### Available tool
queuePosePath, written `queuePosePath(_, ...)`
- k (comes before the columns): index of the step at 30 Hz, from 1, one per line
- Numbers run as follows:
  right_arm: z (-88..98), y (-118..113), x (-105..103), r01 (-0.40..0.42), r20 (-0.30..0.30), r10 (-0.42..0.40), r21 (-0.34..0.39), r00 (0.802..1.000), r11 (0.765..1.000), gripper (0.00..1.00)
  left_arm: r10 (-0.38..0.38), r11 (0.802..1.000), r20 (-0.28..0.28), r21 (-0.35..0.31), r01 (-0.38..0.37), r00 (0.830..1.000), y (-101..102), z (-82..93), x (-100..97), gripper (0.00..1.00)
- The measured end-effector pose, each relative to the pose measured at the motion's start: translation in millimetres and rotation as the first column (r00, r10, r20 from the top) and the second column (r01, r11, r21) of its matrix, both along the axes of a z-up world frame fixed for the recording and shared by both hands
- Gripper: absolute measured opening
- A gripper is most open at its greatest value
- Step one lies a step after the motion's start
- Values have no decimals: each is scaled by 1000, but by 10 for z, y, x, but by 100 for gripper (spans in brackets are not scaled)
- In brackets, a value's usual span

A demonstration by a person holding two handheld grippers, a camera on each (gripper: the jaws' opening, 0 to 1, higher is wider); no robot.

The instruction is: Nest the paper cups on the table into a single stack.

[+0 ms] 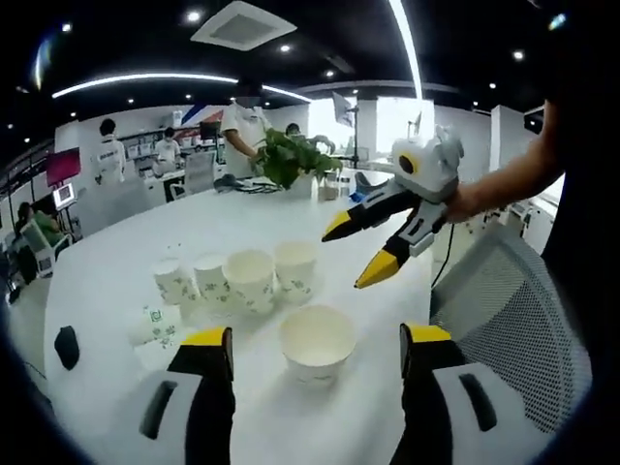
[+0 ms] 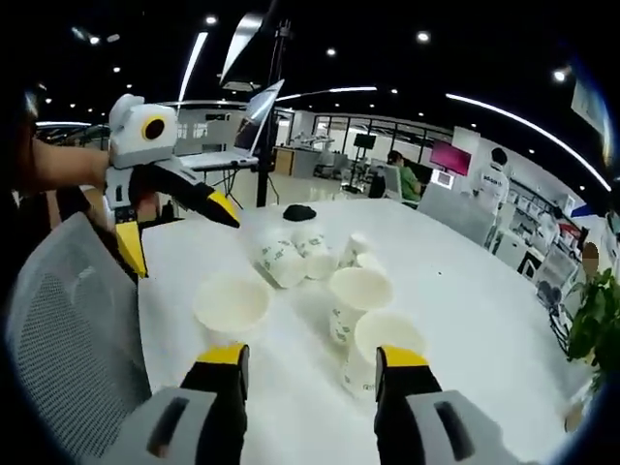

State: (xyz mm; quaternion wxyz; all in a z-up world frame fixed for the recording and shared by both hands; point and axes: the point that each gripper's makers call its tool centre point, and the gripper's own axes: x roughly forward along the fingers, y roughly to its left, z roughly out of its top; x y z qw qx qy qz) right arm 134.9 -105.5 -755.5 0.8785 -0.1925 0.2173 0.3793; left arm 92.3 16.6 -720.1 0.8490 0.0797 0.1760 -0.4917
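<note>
Both grippers are wide open and empty: left gripper (image 1: pixel 317 352), right gripper (image 2: pixel 310 370). The lone paper cup (image 1: pixel 317 341) sits upright on the white worktop (image 1: pixel 107 271), just in front of the row of cups (image 1: pixel 237 278). I'd pinch its rim gently; looks like one cup (image 1: pixel 155 325) lies tipped over.
</note>
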Motion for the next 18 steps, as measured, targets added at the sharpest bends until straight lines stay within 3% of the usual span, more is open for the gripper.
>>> queuePosePath(12, -92, -21, 133, -69, 5, 69, -94, 998, 993, 38, 30, 999, -5, -30, -30, 1000, 86, -12, -64, 81)
queuePosePath(18, -108, -21, 223, -81, -15, 80, -95, 997, 992, 37, 41, 998, -8, -38, -42, 999, 106, -17, -97, 84)
